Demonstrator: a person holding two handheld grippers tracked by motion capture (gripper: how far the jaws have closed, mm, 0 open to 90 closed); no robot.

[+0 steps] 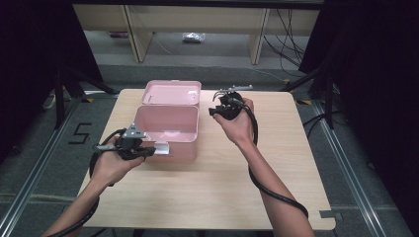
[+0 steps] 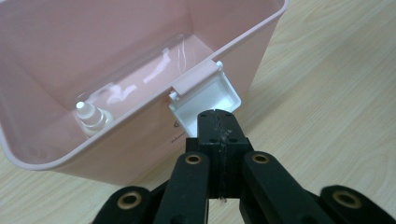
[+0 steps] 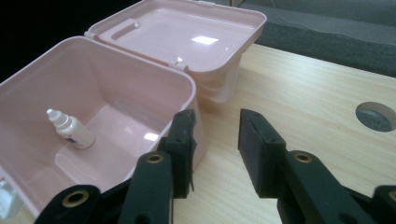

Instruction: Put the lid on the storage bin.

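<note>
1. Pressing together, the left gripper (image 2: 217, 122) has its jaws fully shut and holds nothing; its tips sit just at the white latch (image 2: 205, 95) on the pink box (image 1: 167, 129)'s front wall, at 12 o'clock from the jaws.
2. Hovering at the box's 2 o'clock, the right gripper (image 3: 215, 135) keeps its jaws apart and empty.
3. The lid (image 3: 187, 35) lies swung back behind the box; a small dropper bottle (image 3: 70, 129) stands inside on the floor.
4. Judged step: working the latch. Push squarely on the flap's middle, keep the tips low, and steady the box from sliding across the table (image 1: 237, 182).
</note>
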